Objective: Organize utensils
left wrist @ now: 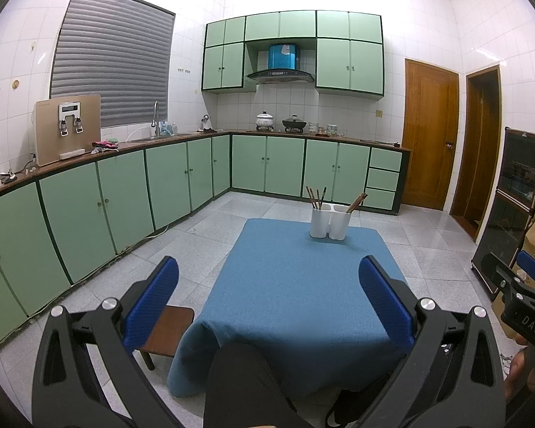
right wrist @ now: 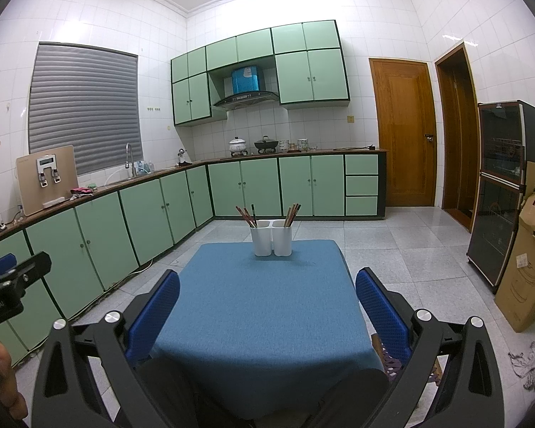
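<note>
Left wrist view, utensils: chopsticks [left wrist: 317,197] stand in the left cup and a second bundle [left wrist: 356,202] leans in the right cup of a white twin-cup holder [left wrist: 330,225].
Holder position: at the far edge of the table [left wrist: 285,285], well apart from both grippers; upright, so the sticks rest on their lower ends and fan outward against the rims.
Sorting state: both cups already hold sticks; whether they are grouped by kind is too small to tell, so the remaining work cannot be judged beyond that no stick lies loose on the blue cloth.
Left gripper [left wrist: 267,299]: fingers spread wide, nothing between them, held low at the near side of the table and aimed at the holder, probably a ready pose before the reach.
Right gripper [right wrist: 267,306]: likewise spread and empty, level with its partner; its body shows at the right border of the left wrist view.
Seating: dark-trousered knees at the table's near edge suggest the person sits, which explains the low viewpoint.
Surroundings: green cabinets [right wrist: 153,210], tiled floor, wooden door [right wrist: 403,132], cardboard box [right wrist: 528,260].
</note>
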### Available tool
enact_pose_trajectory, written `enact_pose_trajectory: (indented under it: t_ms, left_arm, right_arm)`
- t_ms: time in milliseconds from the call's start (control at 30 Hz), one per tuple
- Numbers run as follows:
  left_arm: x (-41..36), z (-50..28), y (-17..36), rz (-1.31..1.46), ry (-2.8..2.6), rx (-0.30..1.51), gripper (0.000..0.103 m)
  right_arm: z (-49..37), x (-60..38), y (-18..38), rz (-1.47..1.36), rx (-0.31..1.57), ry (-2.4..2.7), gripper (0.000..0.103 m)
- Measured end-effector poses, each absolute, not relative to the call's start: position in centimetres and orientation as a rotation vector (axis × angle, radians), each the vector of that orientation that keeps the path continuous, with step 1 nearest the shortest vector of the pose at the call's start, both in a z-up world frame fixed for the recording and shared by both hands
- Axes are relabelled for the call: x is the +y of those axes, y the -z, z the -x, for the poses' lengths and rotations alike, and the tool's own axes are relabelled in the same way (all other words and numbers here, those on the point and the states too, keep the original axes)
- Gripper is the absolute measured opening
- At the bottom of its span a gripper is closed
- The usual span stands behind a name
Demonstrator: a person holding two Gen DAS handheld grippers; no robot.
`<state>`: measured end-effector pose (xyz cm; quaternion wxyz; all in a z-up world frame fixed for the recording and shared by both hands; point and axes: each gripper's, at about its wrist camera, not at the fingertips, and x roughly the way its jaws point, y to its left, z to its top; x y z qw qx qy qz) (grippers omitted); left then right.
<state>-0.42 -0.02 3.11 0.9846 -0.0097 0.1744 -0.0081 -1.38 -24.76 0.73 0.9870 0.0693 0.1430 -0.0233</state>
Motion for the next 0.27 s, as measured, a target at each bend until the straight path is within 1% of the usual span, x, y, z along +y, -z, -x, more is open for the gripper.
enact_pose_trajectory:
  t_ms: [267]
  left_arm:
    - [-0.05,0.98,-3.41,0.018,0.006,0.332,0.098]
  right_arm:
    - [1.40,-24.75,-0.74,-0.139,0.287,0.047,0.097]
